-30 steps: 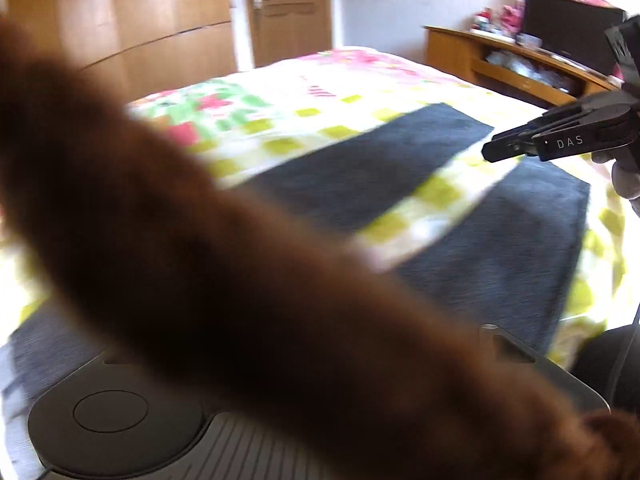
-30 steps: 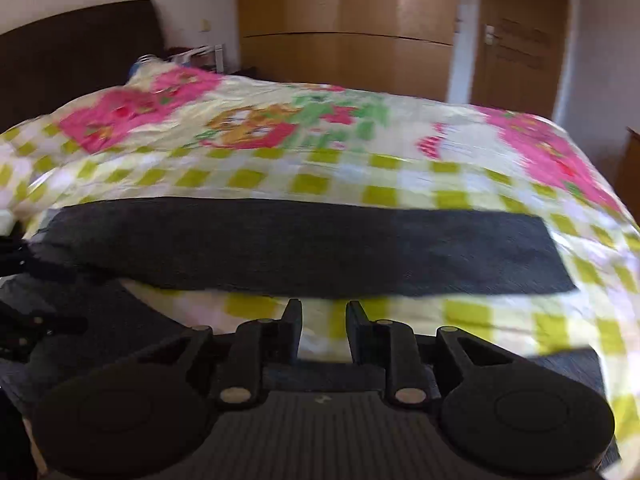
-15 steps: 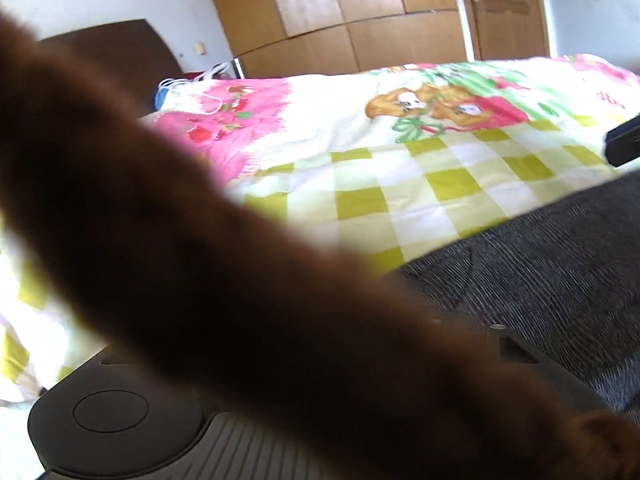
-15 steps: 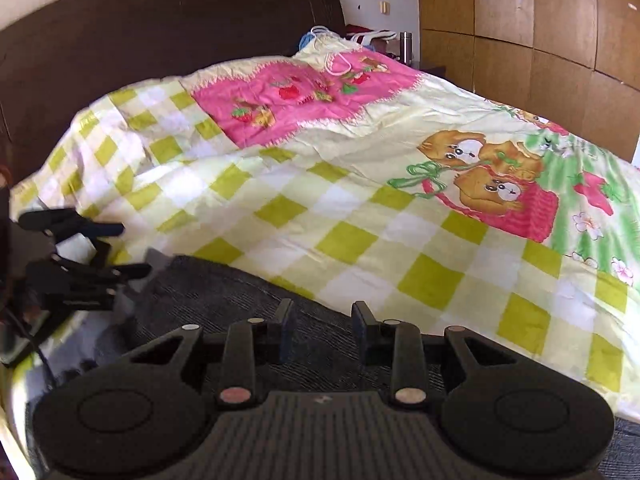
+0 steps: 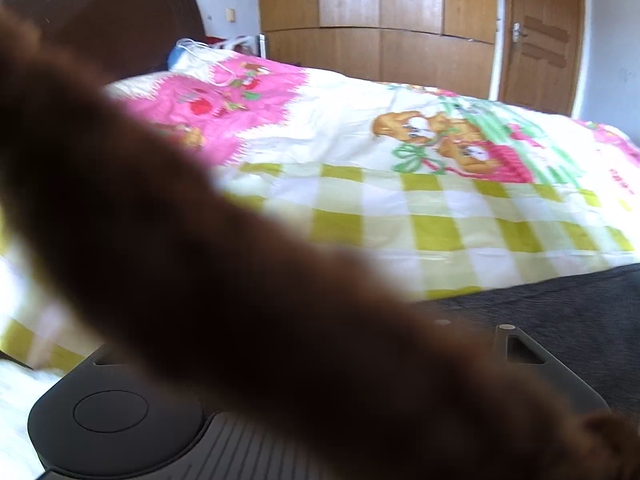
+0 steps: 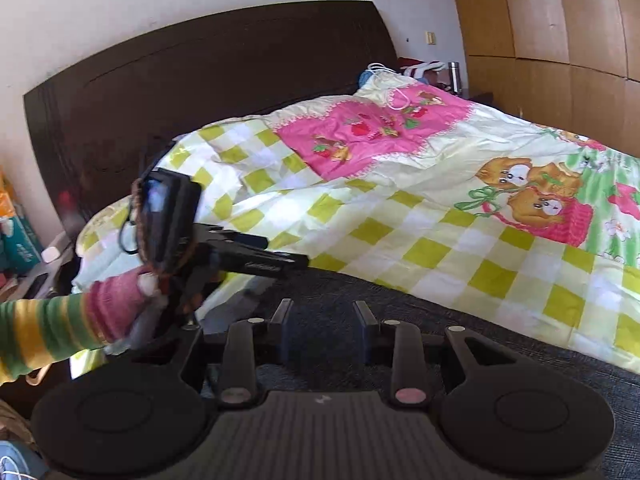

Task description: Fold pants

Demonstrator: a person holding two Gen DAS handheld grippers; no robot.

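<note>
The dark grey pants (image 6: 440,328) lie flat on the quilt, and the left wrist view shows them at lower right (image 5: 560,312). My right gripper (image 6: 322,316) is open low over the pants, with only fabric beneath the gap. My left gripper (image 6: 286,252) is held by a hand in a pink cuff and striped sleeve (image 6: 60,332). It hovers just above the pants' left end with its fingers apart and nothing between them. In the left wrist view a blurred brown strand (image 5: 240,300) hides the left gripper's fingers.
The bed's quilt (image 6: 400,216) is checked yellow-green with pink and bear prints. A dark headboard (image 6: 220,80) stands behind it, with a wooden wardrobe (image 5: 380,20) and door (image 5: 540,40) beyond. Clutter (image 6: 16,224) sits on the floor left of the bed.
Both cameras have swung left, from the spread pant legs toward the headboard end of the pants. The left gripper now sits closer to the right one. The right gripper stays open.
</note>
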